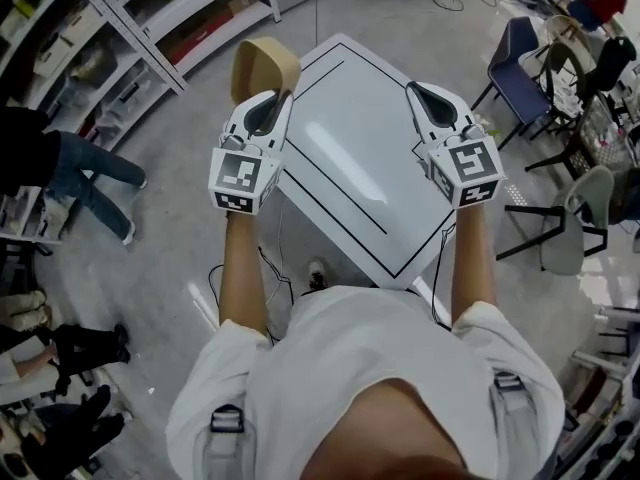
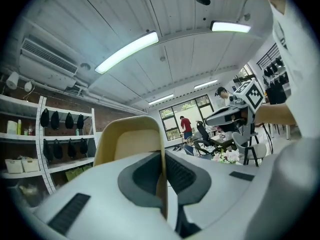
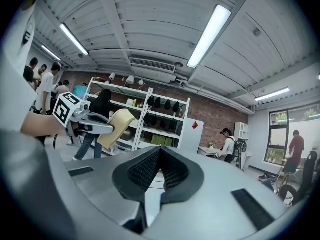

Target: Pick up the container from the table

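A tan, shallow container (image 1: 264, 63) hangs in the air above the far left edge of the white table (image 1: 365, 158), its rim pinched by my left gripper (image 1: 277, 94), which is shut on it. In the left gripper view the container (image 2: 129, 143) stands up from the jaws, one thin wall clamped between the pads of the gripper (image 2: 162, 156). My right gripper (image 1: 416, 89) is raised over the table's right side, shut with nothing in it; its jaws (image 3: 159, 150) meet in the right gripper view. That view also shows the container (image 3: 117, 127) off to the left.
The table top bears only a black outline. White shelving (image 1: 150, 28) runs along the far left, with a person (image 1: 60, 163) beside it. Chairs (image 1: 520, 68) and a grey chair (image 1: 580, 218) crowd the right. Cables (image 1: 215, 288) lie on the floor below.
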The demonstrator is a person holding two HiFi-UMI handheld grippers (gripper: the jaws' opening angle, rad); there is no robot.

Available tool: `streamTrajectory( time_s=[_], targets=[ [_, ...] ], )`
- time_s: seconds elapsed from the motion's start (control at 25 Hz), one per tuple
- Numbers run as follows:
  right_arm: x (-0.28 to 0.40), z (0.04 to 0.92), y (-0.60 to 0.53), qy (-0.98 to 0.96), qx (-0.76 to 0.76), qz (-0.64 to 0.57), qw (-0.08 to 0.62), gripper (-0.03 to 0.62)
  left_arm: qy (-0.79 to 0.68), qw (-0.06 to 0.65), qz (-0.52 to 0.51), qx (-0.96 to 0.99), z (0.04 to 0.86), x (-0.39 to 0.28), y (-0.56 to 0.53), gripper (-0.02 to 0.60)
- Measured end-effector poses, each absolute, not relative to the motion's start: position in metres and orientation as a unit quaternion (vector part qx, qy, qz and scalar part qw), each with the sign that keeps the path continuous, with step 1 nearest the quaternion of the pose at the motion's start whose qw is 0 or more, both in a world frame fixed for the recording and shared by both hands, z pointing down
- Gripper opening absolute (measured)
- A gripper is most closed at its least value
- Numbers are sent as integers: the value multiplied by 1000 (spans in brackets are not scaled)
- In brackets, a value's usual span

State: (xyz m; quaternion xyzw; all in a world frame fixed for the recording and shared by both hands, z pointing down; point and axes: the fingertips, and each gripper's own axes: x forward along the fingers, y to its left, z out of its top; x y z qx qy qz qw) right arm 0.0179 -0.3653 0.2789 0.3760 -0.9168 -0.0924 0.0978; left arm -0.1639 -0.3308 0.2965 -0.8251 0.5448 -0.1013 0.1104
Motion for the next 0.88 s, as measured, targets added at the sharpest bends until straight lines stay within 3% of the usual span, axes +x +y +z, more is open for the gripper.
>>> streamTrajectory(
  time_s=[0.88],
  targets=[
    [31,284,-364,-911,387,-93,105,12,534,118,-119,-829,304,-145,-324,26]
  ],
)
